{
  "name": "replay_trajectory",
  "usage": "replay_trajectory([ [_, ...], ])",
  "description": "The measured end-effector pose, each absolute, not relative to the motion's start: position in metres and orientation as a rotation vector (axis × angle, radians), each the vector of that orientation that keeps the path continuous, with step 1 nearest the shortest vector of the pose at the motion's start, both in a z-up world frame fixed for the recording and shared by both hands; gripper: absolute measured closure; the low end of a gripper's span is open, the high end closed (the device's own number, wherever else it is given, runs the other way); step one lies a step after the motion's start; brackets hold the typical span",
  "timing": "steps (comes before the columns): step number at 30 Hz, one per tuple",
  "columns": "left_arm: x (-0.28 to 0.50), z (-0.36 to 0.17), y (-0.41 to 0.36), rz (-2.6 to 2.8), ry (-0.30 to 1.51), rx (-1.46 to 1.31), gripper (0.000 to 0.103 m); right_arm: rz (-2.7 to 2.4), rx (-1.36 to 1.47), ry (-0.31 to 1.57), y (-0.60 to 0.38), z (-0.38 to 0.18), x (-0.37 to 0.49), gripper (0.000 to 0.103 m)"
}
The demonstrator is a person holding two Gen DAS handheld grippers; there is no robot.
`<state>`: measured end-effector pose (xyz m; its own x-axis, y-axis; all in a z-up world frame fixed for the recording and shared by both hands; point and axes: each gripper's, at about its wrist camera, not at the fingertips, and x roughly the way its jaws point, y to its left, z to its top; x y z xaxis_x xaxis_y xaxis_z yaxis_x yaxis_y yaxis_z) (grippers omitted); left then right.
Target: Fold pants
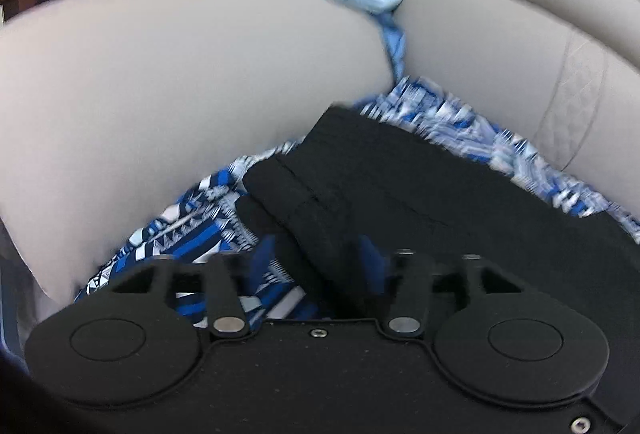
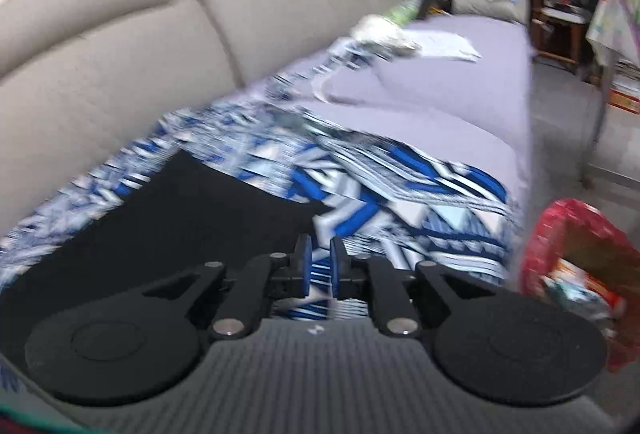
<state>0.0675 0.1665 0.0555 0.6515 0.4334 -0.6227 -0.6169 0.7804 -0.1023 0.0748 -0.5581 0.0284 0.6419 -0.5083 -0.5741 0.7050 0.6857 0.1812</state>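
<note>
a: left wrist view: the black pants [image 1: 400,186] lie on a blue patterned cloth [image 1: 200,230] over the sofa [image 1: 180,74]. the left gripper [image 1: 320,258] has its jaws apart around a dark fold of the hem; whether they pinch it cannot be told.

b: right wrist view: the right gripper [image 2: 319,266] hovers over the cloth just beside the pants [image 2: 160,218], jaws nearly together, holding nothing. likely mid-fold; next it needs a grip on the near edge.
</note>
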Motion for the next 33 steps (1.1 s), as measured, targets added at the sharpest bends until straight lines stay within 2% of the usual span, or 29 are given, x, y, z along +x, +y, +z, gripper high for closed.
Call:
replay_trajectory([
  [2, 0.064, 0.065, 0.149, 0.579, 0.563, -0.3, 0.049, -0.616, 0.402, 0.504, -0.541, 0.033, 0.085, 0.053],
  [4, 0.062, 0.073, 0.129, 0.55, 0.511, -0.3, 0.04, -0.51, 0.369, 0.502, -0.52, 0.037, 0.1, 0.05],
  [6, 0.063, 0.081, 0.111, 0.537, 0.464, -0.312, 0.036, -0.415, 0.336, 0.505, -0.497, 0.041, 0.115, 0.042],
  [9, 0.068, 0.087, 0.09, 0.53, 0.423, -0.305, 0.03, -0.262, 0.294, 0.51, -0.459, 0.045, 0.136, 0.034],
  [11, 0.077, 0.088, 0.076, 0.489, 0.447, -0.296, 0.031, -0.161, 0.265, 0.531, -0.431, 0.045, 0.151, 0.032],
  [18, 0.122, 0.062, 0.019, 0.339, 0.572, -0.165, 0.053, 0.084, 0.14, 0.593, -0.338, 0.034, 0.184, 0.029],
  [26, 0.132, 0.028, -0.007, 0.334, 0.646, -0.044, 0.054, 0.221, 0.005, 0.652, -0.279, 0.014, 0.2, 0.028],
  [28, 0.128, 0.022, -0.005, 0.346, 0.626, -0.021, 0.053, 0.202, -0.018, 0.683, -0.278, 0.008, 0.206, 0.028],
  [30, 0.124, 0.02, -0.005, 0.357, 0.617, 0.011, 0.052, 0.18, -0.025, 0.678, -0.286, 0.007, 0.212, 0.024],
  [33, 0.118, 0.018, -0.002, 0.358, 0.608, 0.014, 0.047, 0.108, -0.057, 0.672, -0.304, 0.006, 0.223, 0.024],
])
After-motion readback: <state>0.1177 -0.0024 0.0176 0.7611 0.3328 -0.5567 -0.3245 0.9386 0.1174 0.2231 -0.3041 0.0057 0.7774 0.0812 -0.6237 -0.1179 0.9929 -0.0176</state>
